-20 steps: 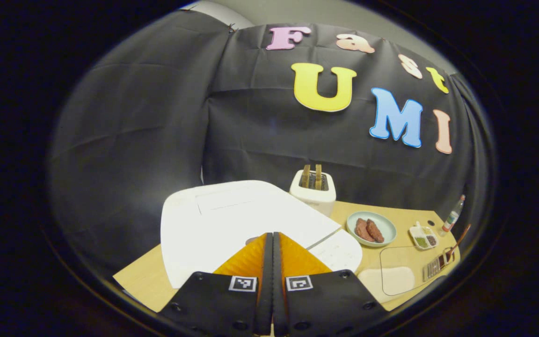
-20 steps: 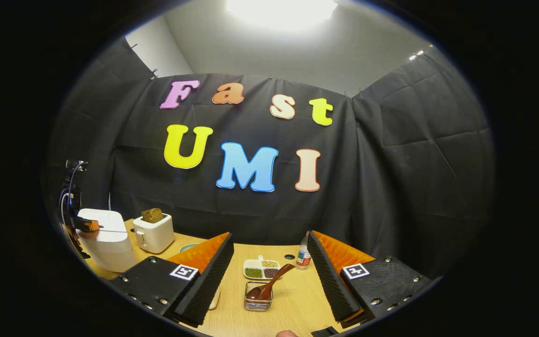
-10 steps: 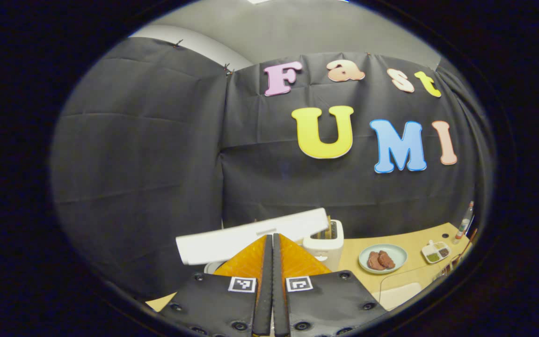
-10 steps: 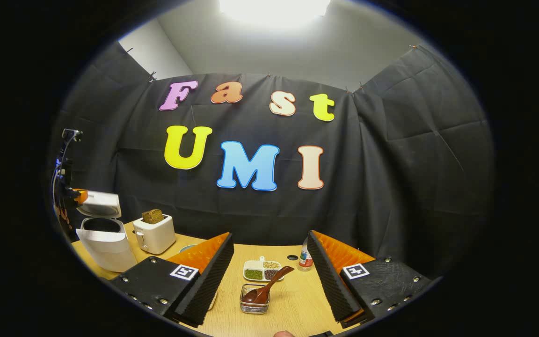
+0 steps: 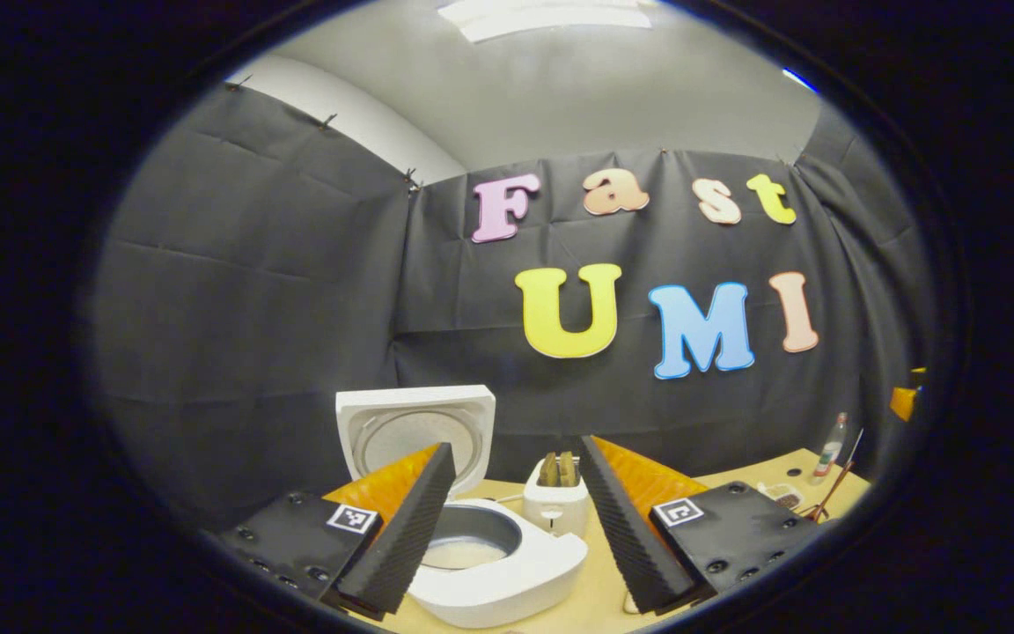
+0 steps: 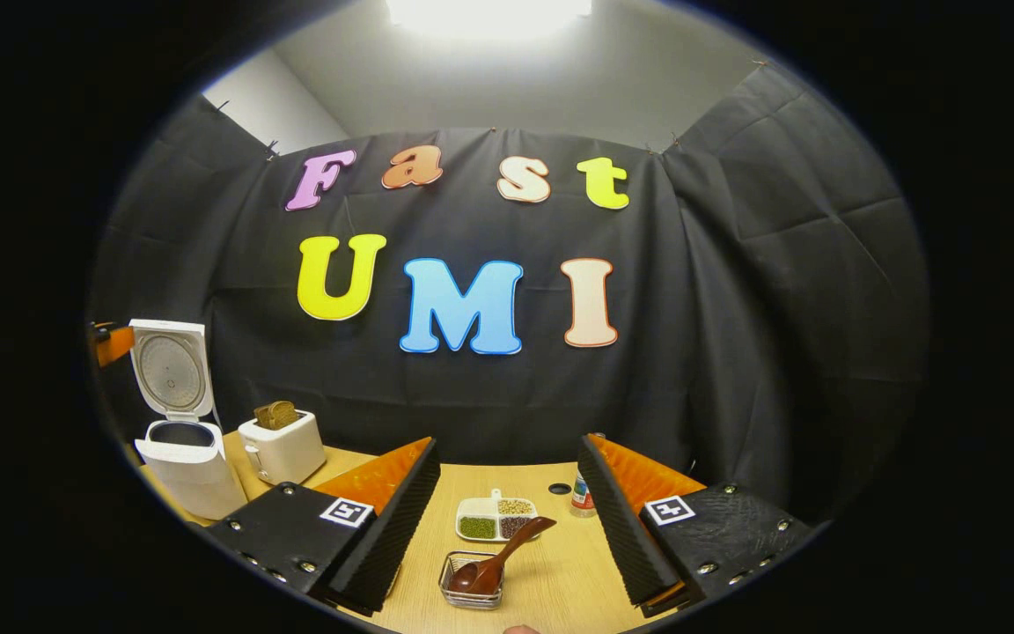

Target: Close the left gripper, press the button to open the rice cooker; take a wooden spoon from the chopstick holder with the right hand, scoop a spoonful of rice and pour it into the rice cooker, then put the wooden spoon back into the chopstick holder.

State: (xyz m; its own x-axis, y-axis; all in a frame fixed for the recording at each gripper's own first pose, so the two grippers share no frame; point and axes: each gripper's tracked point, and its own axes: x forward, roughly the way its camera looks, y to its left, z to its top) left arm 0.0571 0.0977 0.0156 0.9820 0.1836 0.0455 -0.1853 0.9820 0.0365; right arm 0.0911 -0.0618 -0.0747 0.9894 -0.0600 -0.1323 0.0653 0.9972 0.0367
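Observation:
The white rice cooker [image 5: 507, 572] stands open just below my left gripper [image 5: 516, 445], its lid [image 5: 415, 431] raised upright and the inner pot showing. That gripper is open and holds nothing. In the right gripper view the cooker [image 6: 186, 462] sits far left with its lid [image 6: 171, 370] up. A dark wooden spoon [image 6: 494, 563] leans in a small wire chopstick holder [image 6: 470, 592] on the table, just ahead of and below my right gripper [image 6: 509, 443]. The right gripper is open and apart from the spoon. Behind the holder lies a white divided dish [image 6: 496, 519] of grains.
A white toaster [image 6: 282, 449] with bread stands right of the cooker, and shows between the left fingers [image 5: 555, 502]. A small bottle [image 6: 584, 497] stands behind the dish near the right finger. The wooden table [image 6: 551, 572] ends at the black cloth wall.
My left gripper has gone from shut to open and drawn back from the cooker. The lid has swung fully upright. My right gripper has crept slightly nearer the spoon holder.

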